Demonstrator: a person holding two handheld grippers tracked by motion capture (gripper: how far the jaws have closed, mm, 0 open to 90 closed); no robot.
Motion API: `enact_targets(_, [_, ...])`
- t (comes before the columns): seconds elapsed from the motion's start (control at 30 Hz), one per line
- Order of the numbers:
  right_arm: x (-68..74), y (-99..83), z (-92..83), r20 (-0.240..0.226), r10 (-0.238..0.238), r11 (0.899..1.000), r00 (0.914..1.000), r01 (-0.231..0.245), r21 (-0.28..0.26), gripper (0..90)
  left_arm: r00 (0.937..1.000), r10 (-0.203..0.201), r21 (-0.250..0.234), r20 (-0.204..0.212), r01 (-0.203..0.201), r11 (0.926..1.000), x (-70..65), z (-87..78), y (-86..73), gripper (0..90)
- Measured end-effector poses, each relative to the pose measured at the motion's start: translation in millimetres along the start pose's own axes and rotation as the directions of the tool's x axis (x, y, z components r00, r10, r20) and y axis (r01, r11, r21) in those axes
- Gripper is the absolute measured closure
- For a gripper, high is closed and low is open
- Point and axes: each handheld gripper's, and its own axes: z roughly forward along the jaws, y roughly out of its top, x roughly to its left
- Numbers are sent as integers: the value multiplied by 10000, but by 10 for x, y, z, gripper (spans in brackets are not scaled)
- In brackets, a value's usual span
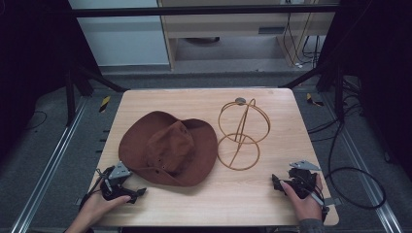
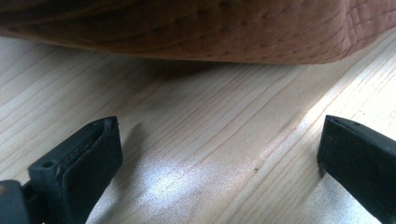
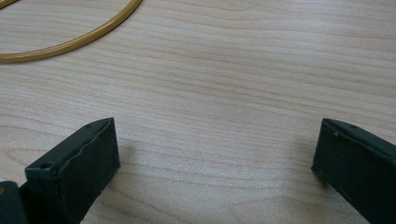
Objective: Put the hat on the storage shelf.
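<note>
Hat [image 1: 167, 148], brown and wide-brimmed, lies crown up on my table [image 1: 204, 99], and I place everything from it. Nearest me, my left gripper [image 1: 138, 193] rests just beside its near brim, jaws spread wide with bare wood between them. My right gripper [image 1: 276, 182] sits well right of it, jaws likewise apart and empty. Just right of the hat stands the gold wire stand [image 1: 241, 133].

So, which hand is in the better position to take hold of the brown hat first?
Probably the left. The left gripper sits open just by the brim of the brown hat, which fills the top of its view. The right gripper, also open, faces the gold wire stand instead.
</note>
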Motion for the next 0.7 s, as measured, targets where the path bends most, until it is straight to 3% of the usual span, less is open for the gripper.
enact_targets(0.2, [0, 0, 0, -1, -4, 10000, 10000, 4, 0, 5, 9996, 215, 120, 180, -217, 9997, -1, -22, -10, 0])
enact_targets(0.4, [0, 0, 0, 1, 0, 10000, 10000, 0, -1, 5, 9996, 164, 298, 232, -171, 9994, -3, -54, -8, 14])
enact_targets(0.7, [0, 0, 0, 4, -4, 10000, 10000, 4, 2, 5, 9980, 77, 46, 627, -80, 10000, -88, -146, 12, 63])
